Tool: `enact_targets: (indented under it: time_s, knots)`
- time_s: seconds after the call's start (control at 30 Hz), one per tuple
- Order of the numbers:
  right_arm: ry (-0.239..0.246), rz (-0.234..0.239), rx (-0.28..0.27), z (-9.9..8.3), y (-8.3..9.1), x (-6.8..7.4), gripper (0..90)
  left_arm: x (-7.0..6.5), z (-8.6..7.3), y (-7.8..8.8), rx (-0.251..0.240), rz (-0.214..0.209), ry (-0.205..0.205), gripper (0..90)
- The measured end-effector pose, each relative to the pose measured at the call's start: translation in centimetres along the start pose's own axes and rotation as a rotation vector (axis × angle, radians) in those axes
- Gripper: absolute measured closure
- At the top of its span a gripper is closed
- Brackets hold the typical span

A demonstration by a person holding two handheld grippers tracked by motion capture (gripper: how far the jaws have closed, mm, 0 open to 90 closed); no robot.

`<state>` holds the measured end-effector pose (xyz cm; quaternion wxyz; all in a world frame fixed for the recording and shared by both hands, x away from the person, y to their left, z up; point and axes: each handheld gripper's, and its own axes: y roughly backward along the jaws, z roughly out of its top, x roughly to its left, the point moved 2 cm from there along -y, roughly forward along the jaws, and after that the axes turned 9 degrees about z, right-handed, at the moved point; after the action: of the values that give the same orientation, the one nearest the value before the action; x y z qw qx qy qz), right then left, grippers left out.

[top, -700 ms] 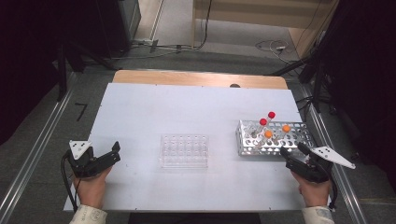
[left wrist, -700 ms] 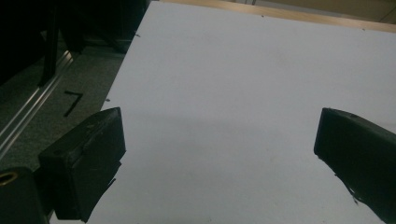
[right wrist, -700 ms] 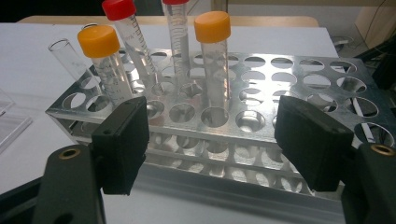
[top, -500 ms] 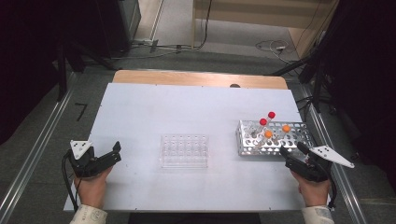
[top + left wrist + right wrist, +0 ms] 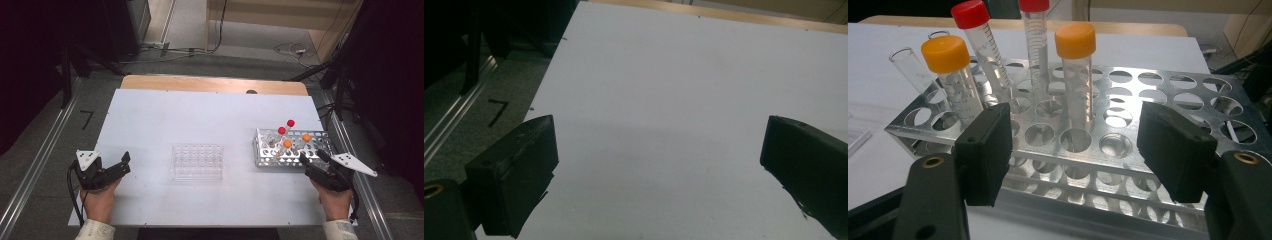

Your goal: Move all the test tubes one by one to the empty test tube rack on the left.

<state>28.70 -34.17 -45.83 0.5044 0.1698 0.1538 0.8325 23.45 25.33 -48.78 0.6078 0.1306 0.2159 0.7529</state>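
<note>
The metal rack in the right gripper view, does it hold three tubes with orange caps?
No, the metal rack holds two orange-capped tubes, two red-capped tubes and uncapped clear ones.

A clear plastic rack (image 5: 197, 161) is seen near the middle of the white surface (image 5: 200, 115). A wooden board edge (image 5: 210, 83) is shown along the far side, and cables (image 5: 295, 50) are strewn on the floor beyond.

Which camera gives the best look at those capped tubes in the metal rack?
The right gripper view: the capped tubes stand close, markings visible, in the metal rack. The high view shows them as small coloured caps.
</note>
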Motion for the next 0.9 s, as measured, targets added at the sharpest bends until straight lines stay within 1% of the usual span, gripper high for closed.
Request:
enact_targets:
  time_s: [0.07,0.2,0.33,0.37,0.43,0.63,0.8,0.9]
  knots:
    - [0.001,-0.001,0.0,0.1,-0.2,-0.1,30.6,-0.1,0.0,0.0,0.0,0.001,0.001,2.5]
    - [0.015,0.002,0.004,0.4,-0.9,0.0,35.6,-0.1,0.0,0.0,0.0,-0.003,-0.006,2.5]
    - [0.033,-0.008,0.007,0.4,-1.6,-0.1,40.5,-0.1,0.0,0.0,0.002,-0.002,-0.007,2.5]
    - [0.033,-0.008,0.007,0.4,-1.6,-0.1,40.5,-0.1,0.0,0.0,0.002,-0.002,-0.007,2.5]
    - [0.047,-0.018,0.006,0.5,-2.1,-0.3,44.4,-0.1,0.0,-0.1,0.001,-0.001,-0.009,2.5]
    - [0.051,-0.022,0.004,0.8,-3.1,-0.7,54.3,-0.2,0.0,-0.1,0.005,0.0,-0.012,2.5]
    - [0.062,-0.019,0.005,0.8,-3.4,-0.6,58.2,-0.2,0.0,-0.1,0.003,0.001,-0.01,2.5]
    - [0.069,-0.025,0.009,0.8,-3.7,-0.6,60.6,-0.2,0.0,-0.1,0.003,0.0,-0.009,2.5]
